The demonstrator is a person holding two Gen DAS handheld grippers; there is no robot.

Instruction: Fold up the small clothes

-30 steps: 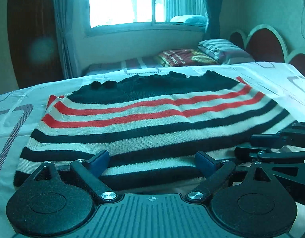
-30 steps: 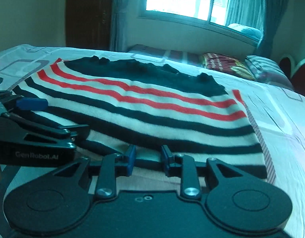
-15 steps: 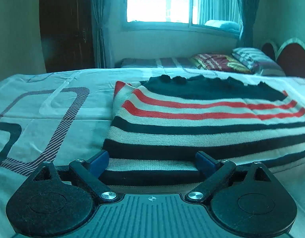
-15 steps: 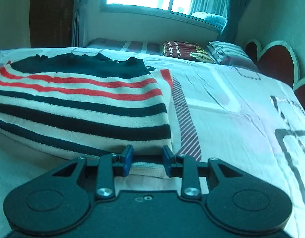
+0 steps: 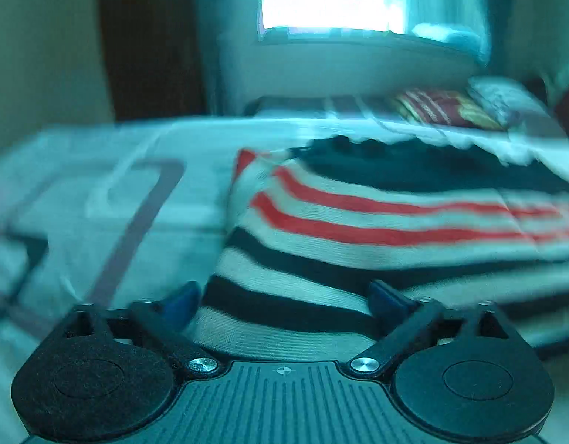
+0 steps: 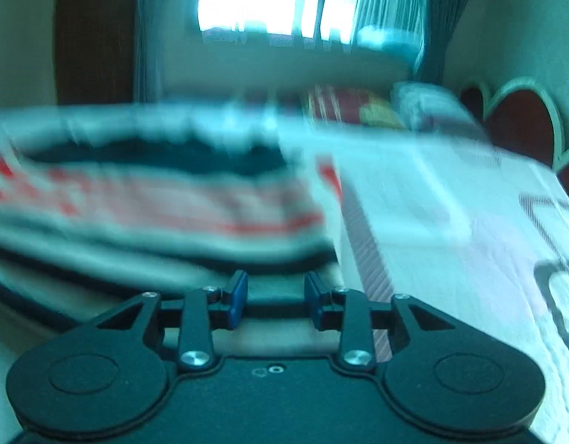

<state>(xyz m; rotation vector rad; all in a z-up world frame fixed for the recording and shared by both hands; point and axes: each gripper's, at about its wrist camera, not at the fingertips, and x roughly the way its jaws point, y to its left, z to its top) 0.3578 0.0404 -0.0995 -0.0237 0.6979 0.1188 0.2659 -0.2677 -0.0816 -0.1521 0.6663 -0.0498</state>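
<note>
A knitted sweater (image 5: 376, 222) with black, white and red stripes lies flat on the bed. In the left wrist view my left gripper (image 5: 283, 302) sits low at the sweater's near left corner. Its jaws are opening and stand wide, with the hem between them and neither blue pad pressing on it. In the blurred right wrist view the sweater (image 6: 155, 199) fills the left half. My right gripper (image 6: 276, 296) is at its near right corner. Its jaws are opening, a narrow gap shows between the pads, and the hem lies just beyond them.
The patterned bed sheet (image 5: 99, 222) spreads to the left of the sweater and, in the right wrist view, the sheet (image 6: 432, 222) spreads to its right. Pillows (image 6: 351, 107) lie at the far side under the window. A curved headboard (image 6: 517, 122) stands at the right.
The left gripper slid left to the sweater's left corner and the right gripper slid right to its right corner. Neither gripper shows in the other's view any more. Both pictures are now blurred.
</note>
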